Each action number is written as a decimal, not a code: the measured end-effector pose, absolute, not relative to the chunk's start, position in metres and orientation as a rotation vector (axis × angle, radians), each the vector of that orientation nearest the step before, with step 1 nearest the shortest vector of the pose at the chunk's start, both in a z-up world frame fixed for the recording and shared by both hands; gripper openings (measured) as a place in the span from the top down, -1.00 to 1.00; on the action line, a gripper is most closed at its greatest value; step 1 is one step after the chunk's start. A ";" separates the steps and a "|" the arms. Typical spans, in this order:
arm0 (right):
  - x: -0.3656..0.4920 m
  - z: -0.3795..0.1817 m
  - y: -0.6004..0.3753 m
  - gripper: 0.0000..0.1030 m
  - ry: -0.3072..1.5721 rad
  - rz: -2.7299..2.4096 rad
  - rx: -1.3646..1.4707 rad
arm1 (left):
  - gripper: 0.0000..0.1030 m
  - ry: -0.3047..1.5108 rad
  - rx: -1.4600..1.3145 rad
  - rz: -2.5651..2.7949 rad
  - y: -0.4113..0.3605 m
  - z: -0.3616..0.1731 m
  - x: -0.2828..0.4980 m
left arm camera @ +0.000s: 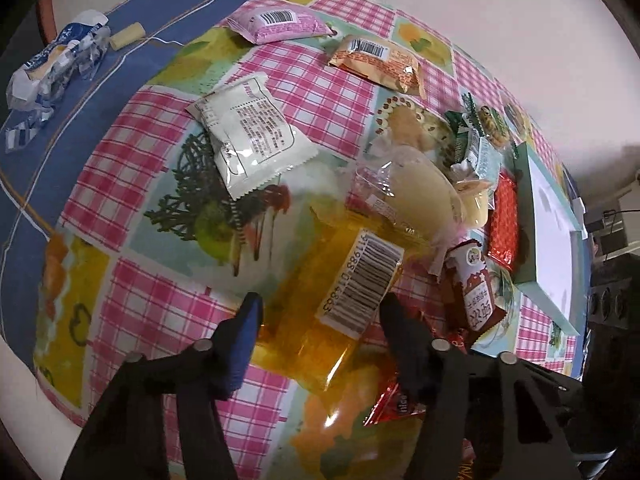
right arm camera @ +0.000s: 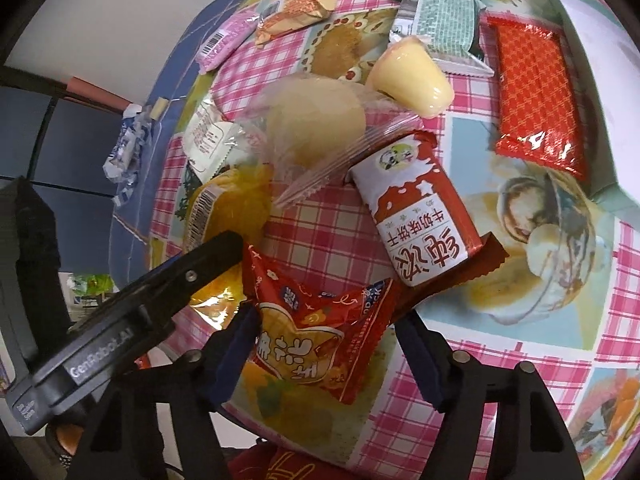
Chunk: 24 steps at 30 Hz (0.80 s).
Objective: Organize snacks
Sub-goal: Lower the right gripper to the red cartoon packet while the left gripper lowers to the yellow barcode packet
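A clear yellow snack packet (left arm camera: 292,288) with a barcode label lies on the checked tablecloth (left arm camera: 152,300). My left gripper (left arm camera: 320,312) straddles it, and both pads press its sides. That gripper's black finger (right arm camera: 200,264) also shows in the right wrist view, lying on the yellow packet (right arm camera: 232,208). A red snack packet (right arm camera: 312,320) with a yellow star print sits between the fingers of my right gripper (right arm camera: 326,328), whose pads touch its two edges. A corner of the red packet (left arm camera: 396,404) peeks out in the left wrist view.
Several snacks lie around: a white packet (left arm camera: 248,132), a pink one (left arm camera: 276,22), an orange one (left arm camera: 380,60), a clear bag with a pale bun (right arm camera: 312,120), a red-and-white biscuit packet (right arm camera: 416,208), a jelly cup (right arm camera: 408,76), a red wafer packet (right arm camera: 536,96). A pale green box (left arm camera: 552,232) stands at the right.
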State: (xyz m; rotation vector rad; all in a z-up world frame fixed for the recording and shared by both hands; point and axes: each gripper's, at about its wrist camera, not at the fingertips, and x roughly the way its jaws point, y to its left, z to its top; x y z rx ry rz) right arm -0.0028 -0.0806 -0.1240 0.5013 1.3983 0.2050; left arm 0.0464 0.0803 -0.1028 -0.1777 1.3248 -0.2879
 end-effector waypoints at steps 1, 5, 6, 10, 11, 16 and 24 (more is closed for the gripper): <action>-0.003 -0.124 -0.080 -0.39 1.397 0.206 0.503 | -0.15 1.324 -0.180 -0.288 0.079 -0.104 0.048; -0.003 -0.125 -0.081 -0.35 1.393 0.216 0.513 | -0.10 1.324 -0.205 -0.285 0.080 -0.106 0.047; -0.003 -0.124 -0.083 -0.34 1.393 0.218 0.514 | -0.10 1.325 -0.211 -0.283 0.080 -0.107 0.047; -0.003 -0.125 -0.083 -0.33 1.390 0.220 0.518 | -0.10 1.325 -0.220 -0.276 0.081 -0.108 0.045; -0.003 -0.125 -0.084 -0.33 1.389 0.221 0.521 | -0.10 1.325 -0.224 -0.276 0.082 -0.108 0.045; -0.004 -0.124 -0.085 -0.24 1.387 0.224 0.522 | -0.10 1.330 -0.237 -0.268 0.085 -0.109 0.042; -0.009 -0.120 -0.089 -0.07 1.376 0.246 0.570 | 0.16 1.305 -0.231 -0.252 0.086 -0.098 0.036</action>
